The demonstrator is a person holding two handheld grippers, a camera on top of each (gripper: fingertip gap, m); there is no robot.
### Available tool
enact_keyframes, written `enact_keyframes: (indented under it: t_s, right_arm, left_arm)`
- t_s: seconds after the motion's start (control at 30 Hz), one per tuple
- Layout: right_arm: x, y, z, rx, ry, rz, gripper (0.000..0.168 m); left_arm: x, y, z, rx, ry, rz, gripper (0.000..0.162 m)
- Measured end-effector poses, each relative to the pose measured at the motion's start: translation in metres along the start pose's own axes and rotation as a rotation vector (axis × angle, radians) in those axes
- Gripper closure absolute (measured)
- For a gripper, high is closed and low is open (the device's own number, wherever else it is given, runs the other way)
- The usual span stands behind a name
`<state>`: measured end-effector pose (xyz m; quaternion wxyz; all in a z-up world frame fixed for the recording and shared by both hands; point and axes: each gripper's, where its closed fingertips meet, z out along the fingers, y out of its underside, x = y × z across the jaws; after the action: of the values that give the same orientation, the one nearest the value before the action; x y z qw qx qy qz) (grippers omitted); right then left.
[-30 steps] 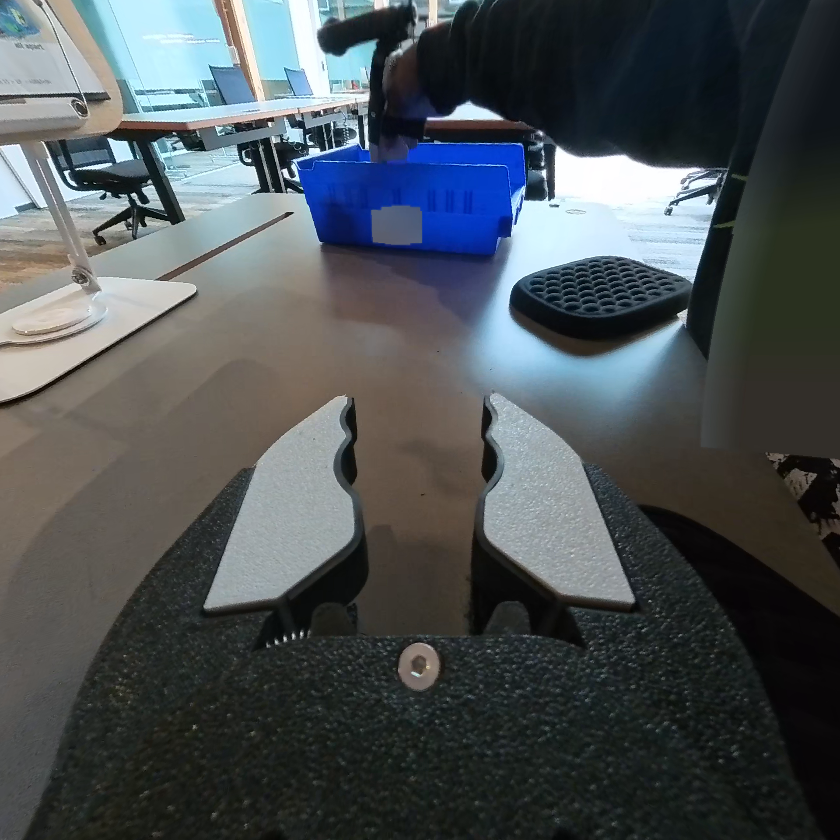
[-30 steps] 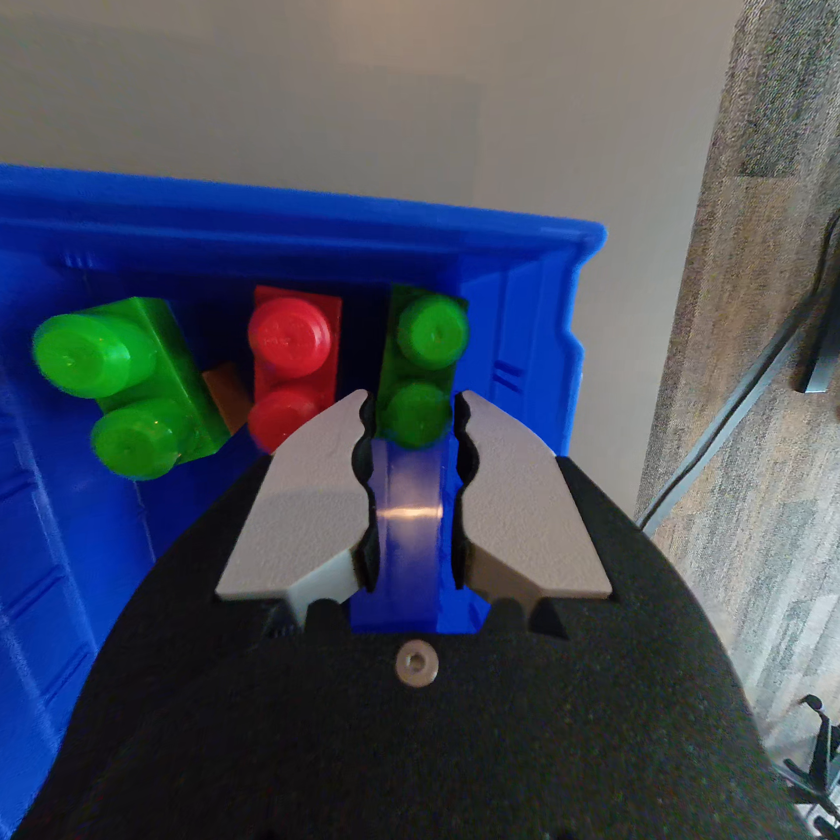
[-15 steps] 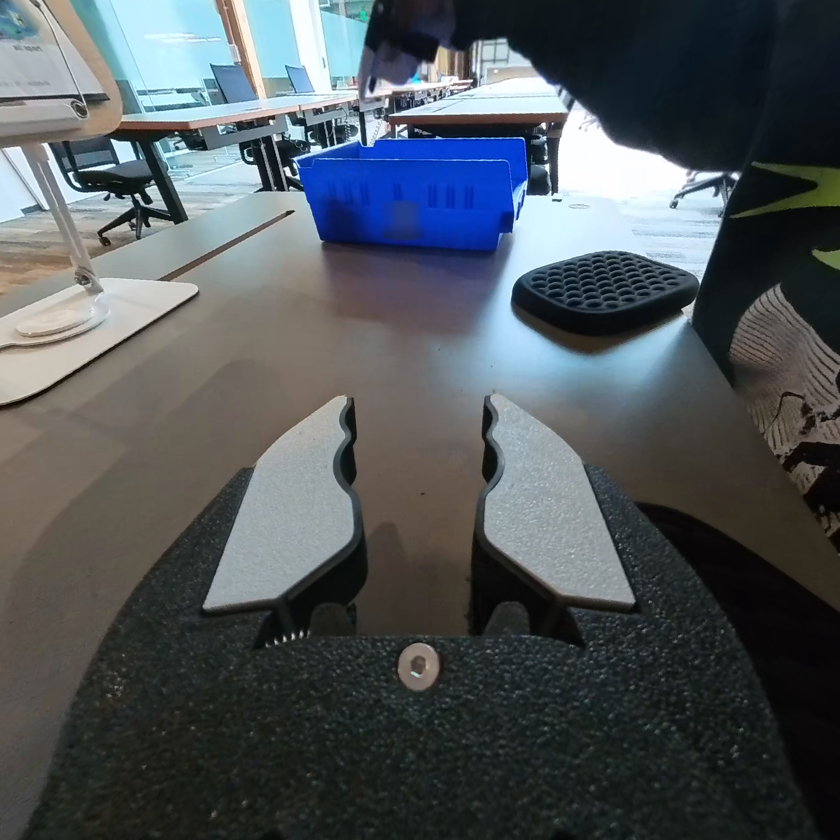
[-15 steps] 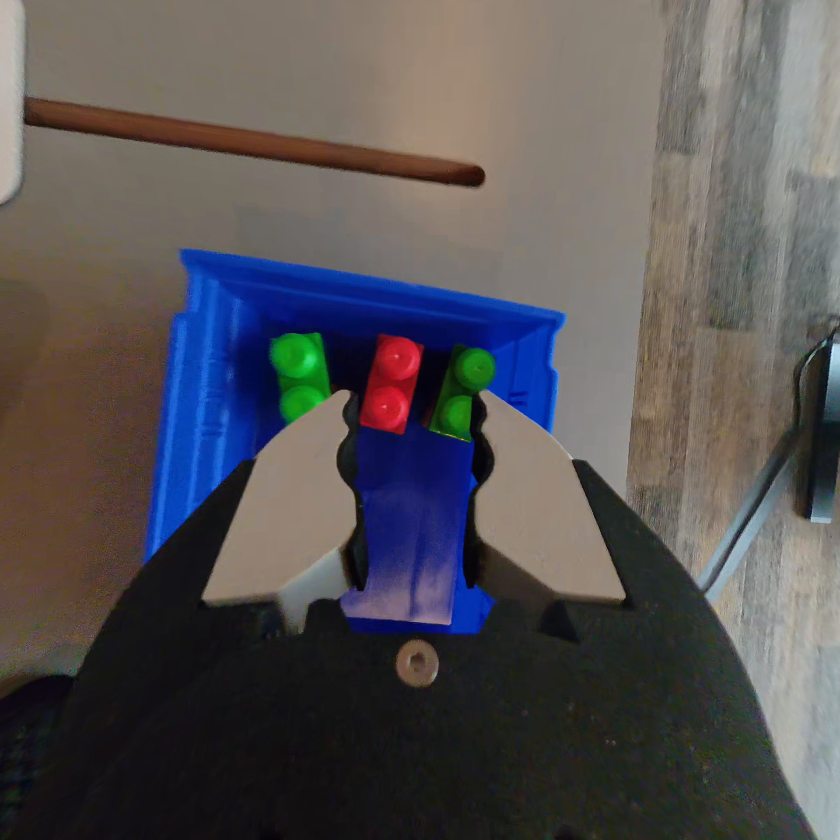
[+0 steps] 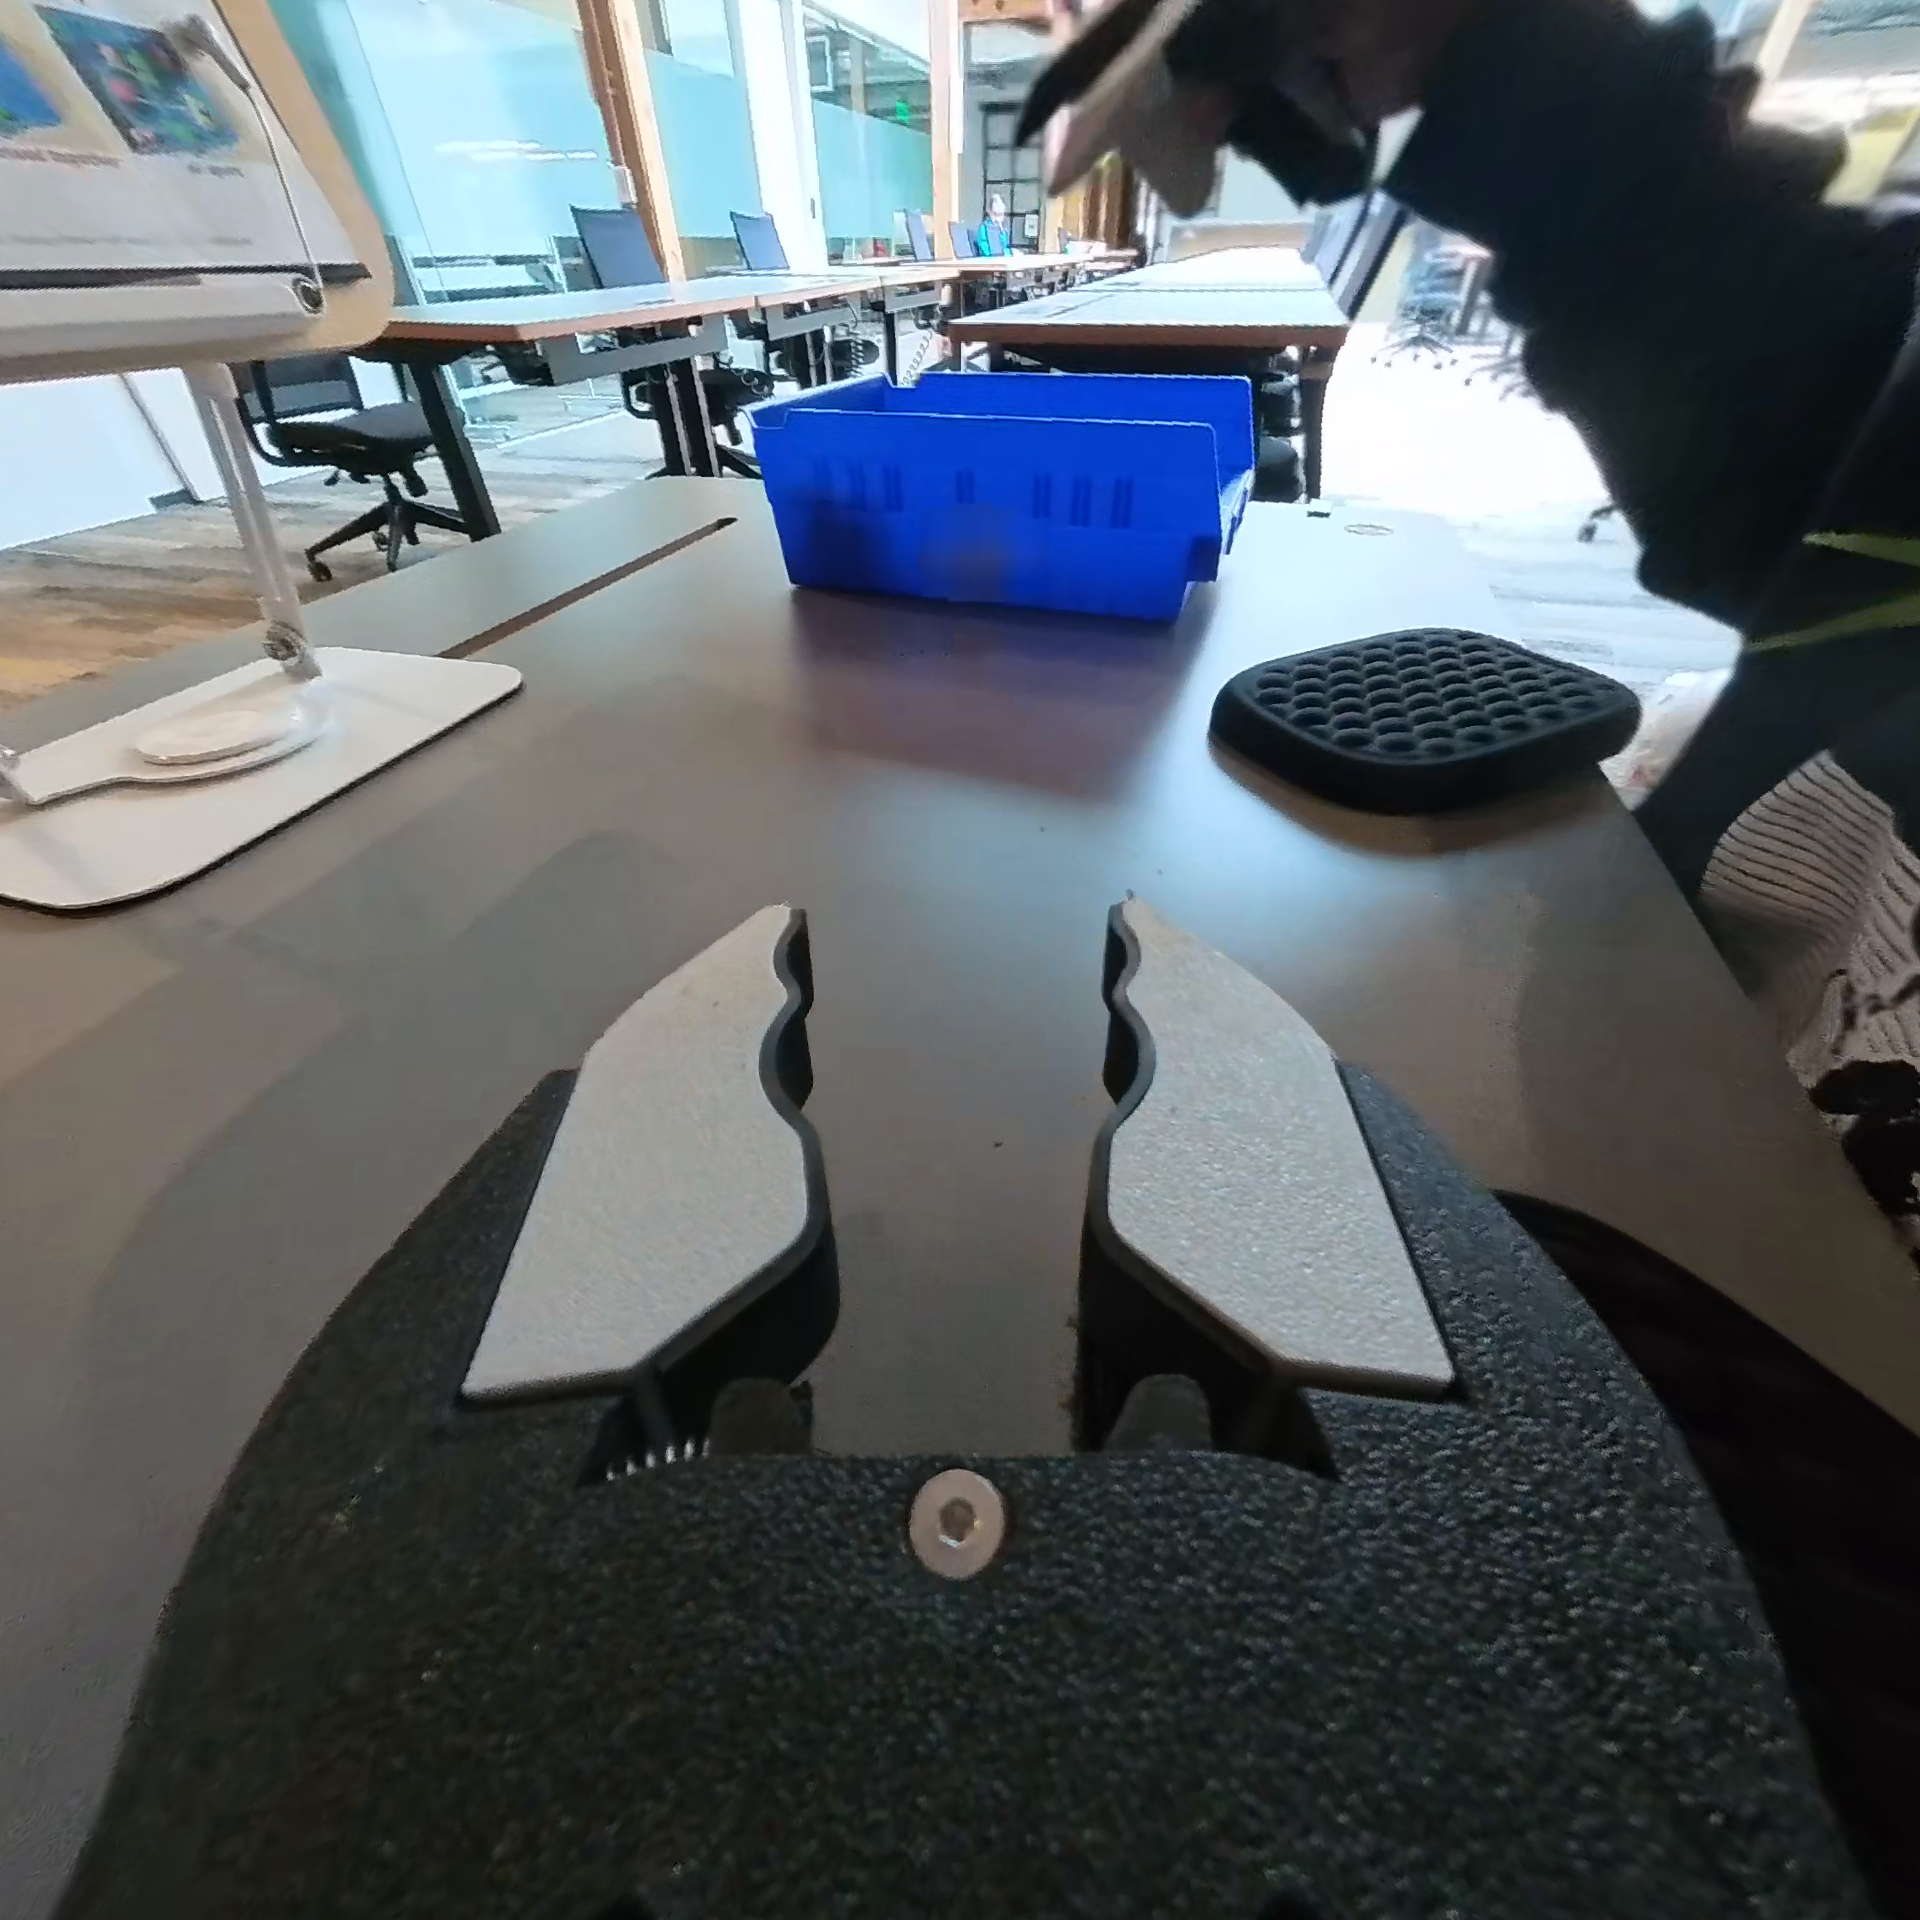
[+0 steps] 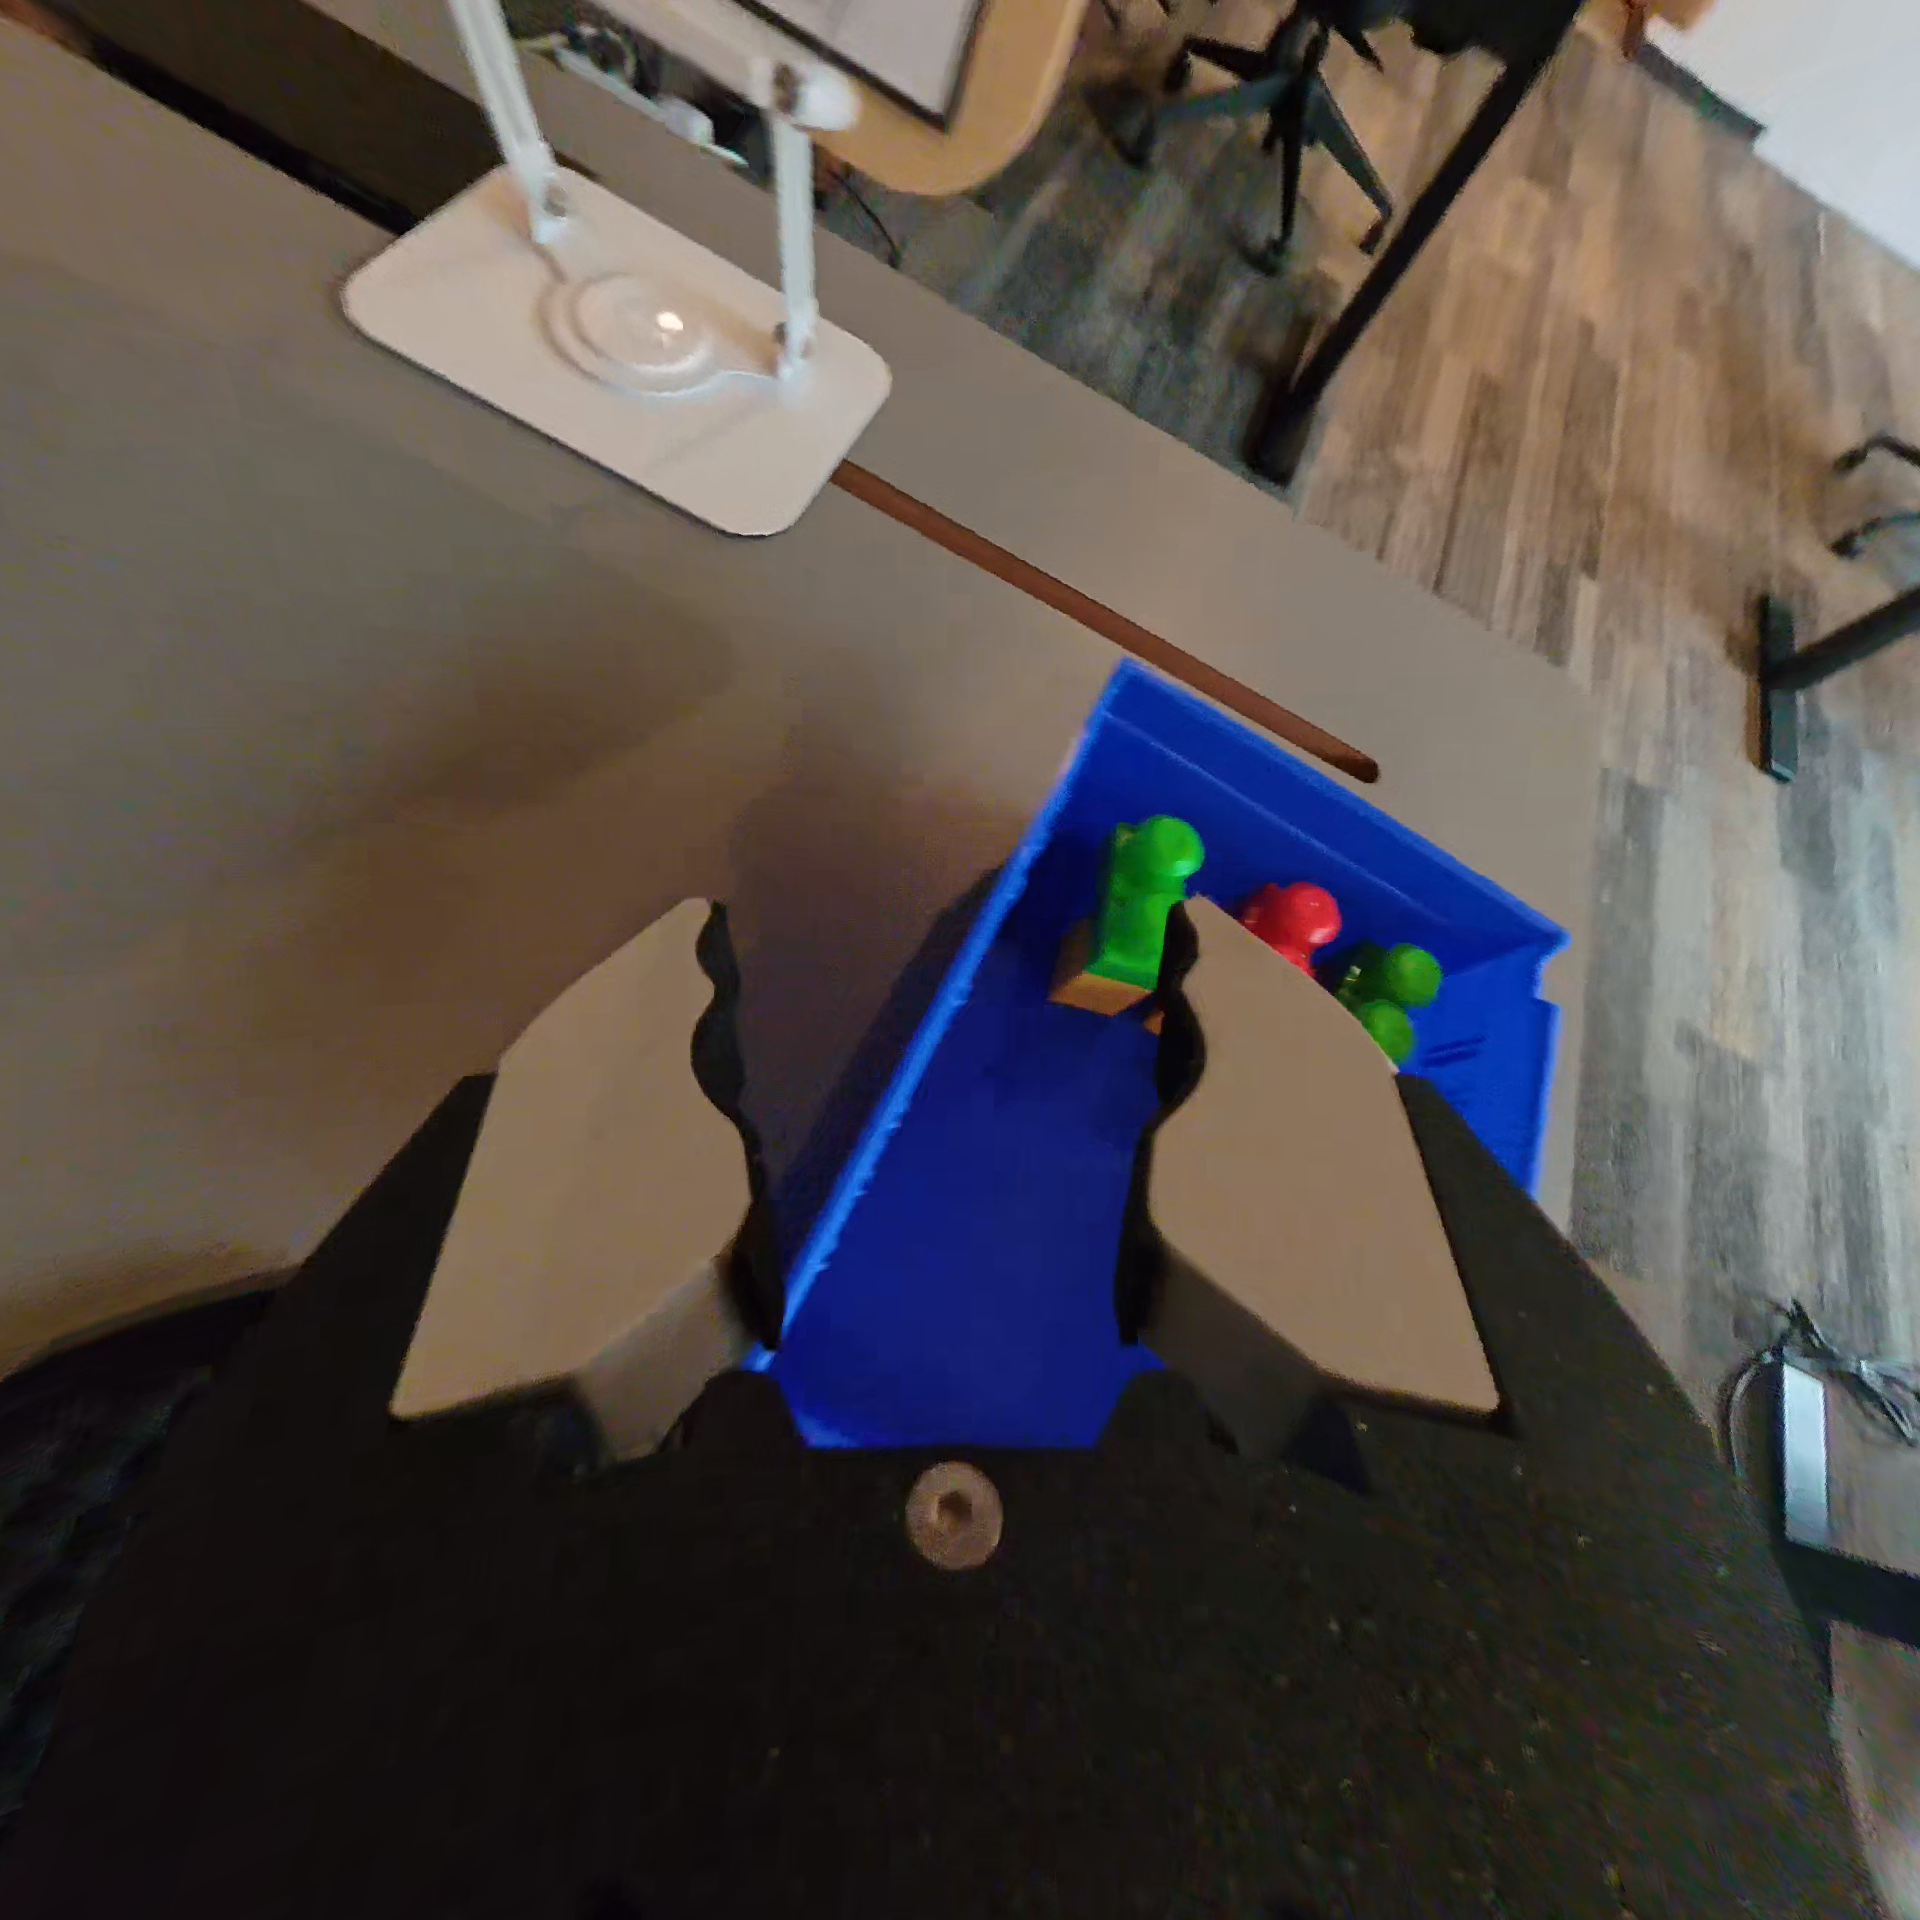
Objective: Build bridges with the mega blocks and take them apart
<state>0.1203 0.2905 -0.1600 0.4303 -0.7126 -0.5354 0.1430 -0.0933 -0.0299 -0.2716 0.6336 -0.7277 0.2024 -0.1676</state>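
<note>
Left wrist view: left gripper (image 5: 951,914) lying low over grey table (image 5: 665,831), jaws parted, gripping nothing. Right wrist view: right gripper (image 6: 951,914) hovering released above blue bin (image 6: 1039,1195) containing green block (image 6: 1143,904), red block (image 6: 1294,920), second green block (image 6: 1387,992).

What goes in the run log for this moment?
left gripper: open, empty | right gripper: open, above blue bin | blocks: in bin
</note>
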Motion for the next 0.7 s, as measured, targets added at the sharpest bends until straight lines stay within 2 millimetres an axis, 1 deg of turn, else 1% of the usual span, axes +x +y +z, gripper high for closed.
enact_keyframes:
  t_s: [0.07,0.1,0.17,0.23,0.3,0.4,0.47,0.57,0.63,0.7]
  right_arm:
    - [-0.027,0.006,-0.008,0.046,-0.023,-0.041,0.085]
    - [-0.04,0.009,-0.012,0.071,-0.032,-0.064,0.083]
    - [-0.066,0.015,-0.016,0.125,-0.056,-0.093,0.082]
    - [-0.089,0.018,-0.016,0.186,-0.085,-0.103,0.084]
    - [-0.105,0.021,-0.011,0.258,-0.098,-0.097,0.087]
    - [-0.117,0.026,0.007,0.367,-0.097,-0.063,0.091]
    - [-0.123,0.03,0.019,0.414,-0.116,-0.032,0.091]
    - [-0.133,0.038,0.031,0.414,-0.156,-0.038,0.092]
    - [-0.134,0.042,0.036,0.406,-0.136,-0.08,0.093]
    - [-0.141,0.044,0.039,0.42,-0.152,-0.108,0.094]
  left_arm:
    - [-0.003,-0.006,-0.001,0.02,-0.045,0.014,0.109]
    - [-0.004,-0.012,-0.003,0.037,-0.071,0.023,0.109]
    - [-0.001,-0.03,-0.008,0.082,-0.106,0.025,0.109]
    - [0.004,-0.051,-0.016,0.125,-0.135,0.009,0.109]
    - [0.01,-0.069,-0.026,0.155,-0.176,-0.001,0.108]
    - [0.015,-0.087,-0.047,0.15,-0.27,0.01,0.107]
    - [0.012,-0.093,-0.067,0.122,-0.37,0.029,0.108]
    - [0.002,-0.097,-0.107,0.047,-0.547,0.058,0.108]
    - [-0.012,-0.095,-0.14,-0.048,-0.677,0.086,0.109]
    - [-0.034,-0.09,-0.177,-0.174,-0.819,0.128,0.108]
